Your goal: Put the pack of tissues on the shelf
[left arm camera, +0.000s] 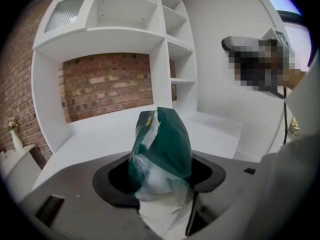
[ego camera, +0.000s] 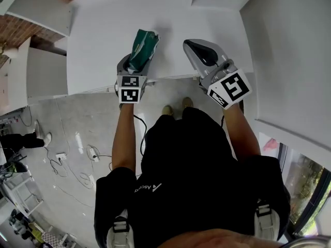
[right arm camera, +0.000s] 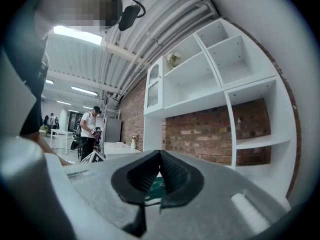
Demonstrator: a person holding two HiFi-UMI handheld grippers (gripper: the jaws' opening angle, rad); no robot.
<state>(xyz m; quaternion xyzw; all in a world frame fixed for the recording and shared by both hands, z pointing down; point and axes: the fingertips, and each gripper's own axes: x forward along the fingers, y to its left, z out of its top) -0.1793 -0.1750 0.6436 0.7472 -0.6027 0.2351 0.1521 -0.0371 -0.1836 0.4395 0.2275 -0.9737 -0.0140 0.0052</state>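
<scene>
The pack of tissues (ego camera: pixel 144 44) is a green and clear plastic wrap with white tissues inside. It sticks out forward from my left gripper (ego camera: pixel 138 61), above the white counter (ego camera: pixel 103 40). In the left gripper view the pack (left arm camera: pixel 162 149) stands between the dark jaws of the left gripper (left arm camera: pixel 160 176), which is shut on its lower end. Behind it rises the white shelf unit (left arm camera: pixel 167 59) with open compartments. My right gripper (ego camera: pixel 200 49) hovers to the right of the pack, jaws together and holding nothing; its tips meet in the right gripper view (right arm camera: pixel 160 156).
A brick wall (left arm camera: pixel 105 84) backs the shelf niche. A small vase with flowers (left arm camera: pixel 14 134) stands at the far left. Cables and a power strip (ego camera: pixel 77 159) lie on the floor behind me. A person (right arm camera: pixel 89 129) stands far off in the room.
</scene>
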